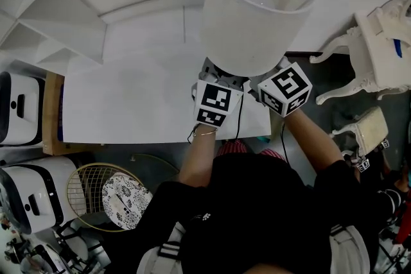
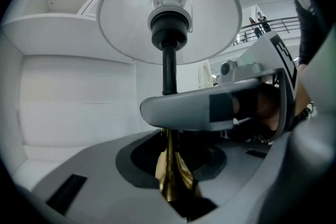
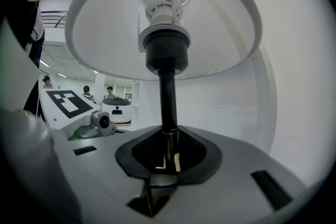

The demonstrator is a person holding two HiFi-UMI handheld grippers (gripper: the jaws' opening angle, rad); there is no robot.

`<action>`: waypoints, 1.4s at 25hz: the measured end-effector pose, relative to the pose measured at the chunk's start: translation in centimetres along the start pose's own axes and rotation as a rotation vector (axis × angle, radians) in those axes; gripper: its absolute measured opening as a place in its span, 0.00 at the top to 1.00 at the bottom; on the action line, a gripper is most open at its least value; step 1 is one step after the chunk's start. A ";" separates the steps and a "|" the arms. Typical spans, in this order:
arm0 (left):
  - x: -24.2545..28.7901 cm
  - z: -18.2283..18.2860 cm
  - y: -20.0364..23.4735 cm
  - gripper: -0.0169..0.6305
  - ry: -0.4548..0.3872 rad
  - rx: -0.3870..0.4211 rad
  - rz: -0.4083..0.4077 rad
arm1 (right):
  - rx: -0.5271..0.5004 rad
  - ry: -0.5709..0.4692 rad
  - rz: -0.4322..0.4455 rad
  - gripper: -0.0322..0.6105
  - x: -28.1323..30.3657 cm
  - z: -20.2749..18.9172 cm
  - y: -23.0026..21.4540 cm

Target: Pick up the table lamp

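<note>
Left gripper (image 2: 176, 186) clamps the table lamp's (image 1: 257, 9) flared brass stem, and my right gripper (image 3: 163, 165) grips just above, over the table's (image 1: 128, 106) near right corner. The stem looks stiff and slick, the shade fragile and top-heavy.

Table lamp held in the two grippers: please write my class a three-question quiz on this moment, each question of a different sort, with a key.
1. Multiple choice: the table lamp has a shade that is A white, B red, C black.
2. True or false: the left gripper has nothing between its jaws.
3. Fill in: in the right gripper view, the right gripper clamps the lamp's stem, which is ___ above its brass part.
Key: 1 A; 2 false, its jaws clamp the brass part of the stem; 3 black.
</note>
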State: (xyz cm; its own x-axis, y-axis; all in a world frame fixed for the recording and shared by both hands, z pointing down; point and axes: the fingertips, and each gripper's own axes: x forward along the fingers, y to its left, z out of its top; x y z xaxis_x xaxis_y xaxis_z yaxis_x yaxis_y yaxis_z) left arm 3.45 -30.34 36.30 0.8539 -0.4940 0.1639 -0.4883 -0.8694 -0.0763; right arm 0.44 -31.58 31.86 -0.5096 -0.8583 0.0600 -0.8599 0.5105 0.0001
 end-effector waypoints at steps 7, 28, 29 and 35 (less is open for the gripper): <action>0.6 -0.2 -0.6 0.81 0.005 -0.008 -0.015 | -0.006 0.009 -0.016 0.83 -0.5 -0.3 -0.6; 1.8 1.0 -0.2 0.81 0.004 -0.007 -0.008 | -0.020 0.008 -0.023 0.83 -0.3 0.7 -1.9; 1.8 1.1 -0.3 0.81 0.004 -0.007 -0.008 | -0.022 0.007 -0.020 0.83 -0.3 0.7 -1.9; 1.6 1.5 0.0 0.81 0.005 0.002 0.004 | -0.027 -0.001 -0.002 0.83 -0.2 1.2 -1.6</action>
State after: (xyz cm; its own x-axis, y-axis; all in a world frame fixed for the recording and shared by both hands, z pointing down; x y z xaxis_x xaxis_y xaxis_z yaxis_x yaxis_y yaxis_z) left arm 5.06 -31.14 35.04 0.8511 -0.4974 0.1680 -0.4914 -0.8674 -0.0785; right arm 1.91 -32.27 30.61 -0.5081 -0.8593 0.0591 -0.8597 0.5101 0.0270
